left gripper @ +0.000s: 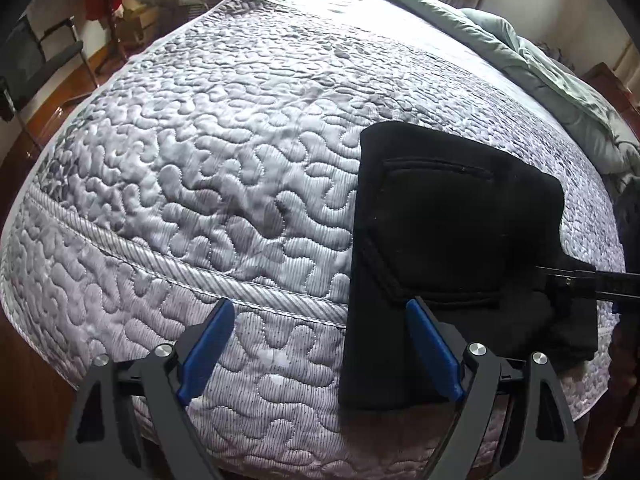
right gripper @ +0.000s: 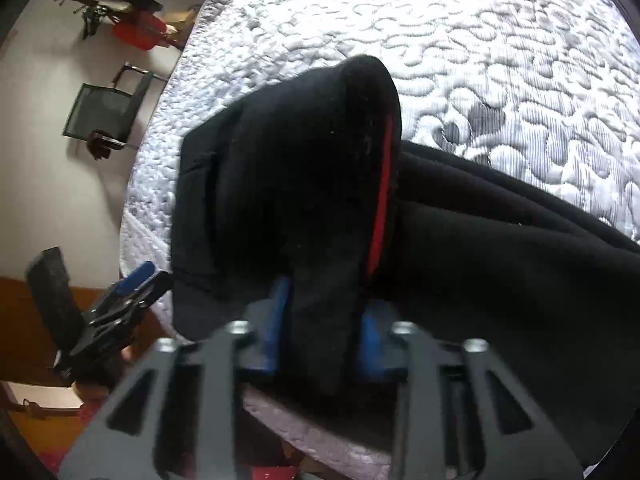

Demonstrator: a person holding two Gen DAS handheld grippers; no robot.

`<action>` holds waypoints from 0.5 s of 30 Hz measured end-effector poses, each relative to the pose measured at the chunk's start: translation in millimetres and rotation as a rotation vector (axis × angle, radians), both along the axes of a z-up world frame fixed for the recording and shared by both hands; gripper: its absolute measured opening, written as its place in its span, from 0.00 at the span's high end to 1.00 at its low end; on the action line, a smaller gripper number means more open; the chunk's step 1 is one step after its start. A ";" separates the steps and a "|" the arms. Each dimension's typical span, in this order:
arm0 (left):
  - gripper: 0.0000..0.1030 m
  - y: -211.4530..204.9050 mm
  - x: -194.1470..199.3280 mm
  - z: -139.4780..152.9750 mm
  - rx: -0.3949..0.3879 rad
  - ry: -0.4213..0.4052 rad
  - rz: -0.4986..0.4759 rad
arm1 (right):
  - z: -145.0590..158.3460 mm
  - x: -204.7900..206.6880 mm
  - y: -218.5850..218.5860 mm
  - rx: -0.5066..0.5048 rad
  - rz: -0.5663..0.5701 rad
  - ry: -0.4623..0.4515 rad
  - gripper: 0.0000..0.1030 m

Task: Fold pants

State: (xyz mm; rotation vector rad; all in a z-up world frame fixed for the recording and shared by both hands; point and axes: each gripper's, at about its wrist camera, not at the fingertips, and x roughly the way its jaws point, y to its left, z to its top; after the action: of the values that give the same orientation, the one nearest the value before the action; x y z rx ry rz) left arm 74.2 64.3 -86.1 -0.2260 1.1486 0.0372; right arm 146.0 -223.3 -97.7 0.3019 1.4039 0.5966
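Lying on the quilted bed (left gripper: 208, 184) near its front right corner, the black pants (left gripper: 448, 232) are folded into a compact oblong. In the left wrist view its long axis runs from the bed's near edge away toward the far side, with a stitched back pocket (left gripper: 436, 236) facing up and the near end hanging slightly over the bed's edge.

The left claw (left gripper: 320, 344) hovers above that near edge with its blue-padded fingers (left gripper: 208, 352) spread wide, holding nothing; its right finger sits over the left side of the pants.

The right claw (right gripper: 324, 328) is clamped on a bunched fold of the black cloth, which rises as a hump between its blue pads (right gripper: 276, 320) and shows a thin red stripe (right gripper: 380, 200) along one edge. In the right wrist view, more of the pants trails off to the right across the bed.

Beyond the bed there is a grey-green duvet (left gripper: 520, 40) piled at the far side, and a dark chair (right gripper: 104, 108) stands on the wooden floor (right gripper: 36, 320).
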 end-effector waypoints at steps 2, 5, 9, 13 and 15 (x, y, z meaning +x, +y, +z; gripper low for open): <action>0.15 0.3 -0.3 4.8 0.000 -0.013 0.007 | 16.3 -2.2 -10.3 0.084 -0.013 -0.019 0.83; 0.15 -2.5 -0.1 12.7 0.000 -0.028 0.003 | 51.2 -13.9 -29.2 0.169 -0.035 -0.087 0.84; 0.15 -17.2 3.0 23.9 0.003 -0.052 -0.029 | 91.6 -33.0 -65.3 0.174 -0.063 -0.173 0.84; 0.15 -43.6 8.8 28.2 0.010 -0.061 -0.088 | 112.5 -54.2 -119.8 0.123 -0.132 -0.219 0.83; 0.15 -60.3 10.9 29.3 0.015 -0.060 -0.127 | 109.6 -57.7 -138.1 0.113 -0.172 -0.216 0.83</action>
State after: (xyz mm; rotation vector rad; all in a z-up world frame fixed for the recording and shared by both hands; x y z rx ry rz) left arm 85.1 4.0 -56.8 -0.1397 1.1001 -0.0728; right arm 88.2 -361.3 12.0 0.4308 1.1262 0.5499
